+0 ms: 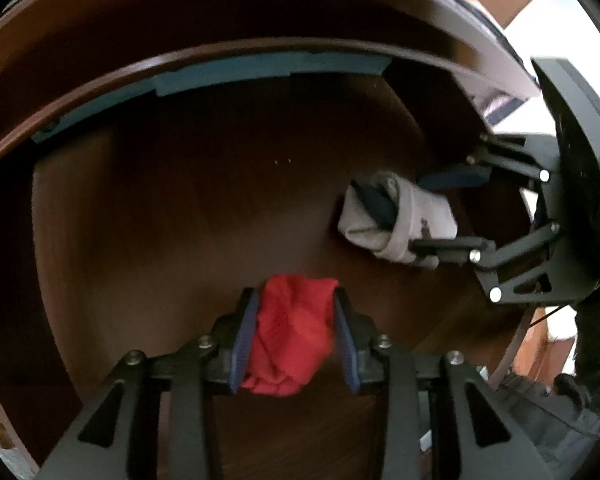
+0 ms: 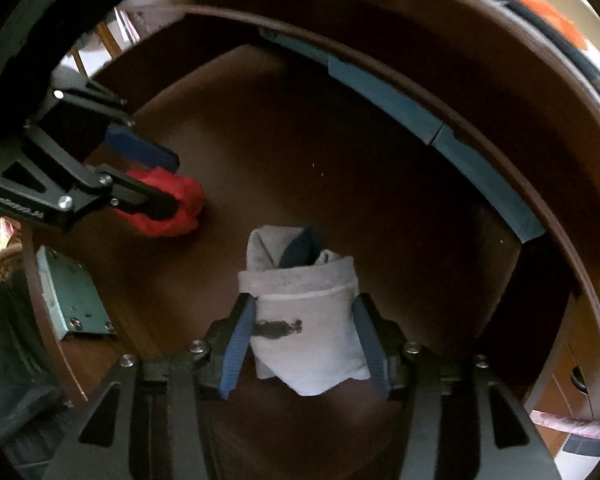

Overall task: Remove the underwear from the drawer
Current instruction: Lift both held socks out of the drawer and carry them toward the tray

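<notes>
Flanking red underwear [image 1: 288, 344], left claw [image 1: 295, 297] part-open

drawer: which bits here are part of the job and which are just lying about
Part of the job:
- red underwear, between the left gripper fingers
- grey-white folded underwear, between the right gripper fingers
- brown drawer they sit in

Just lying about:
- green metal lock plate on the drawer wall
- blue strip along the rim
</notes>
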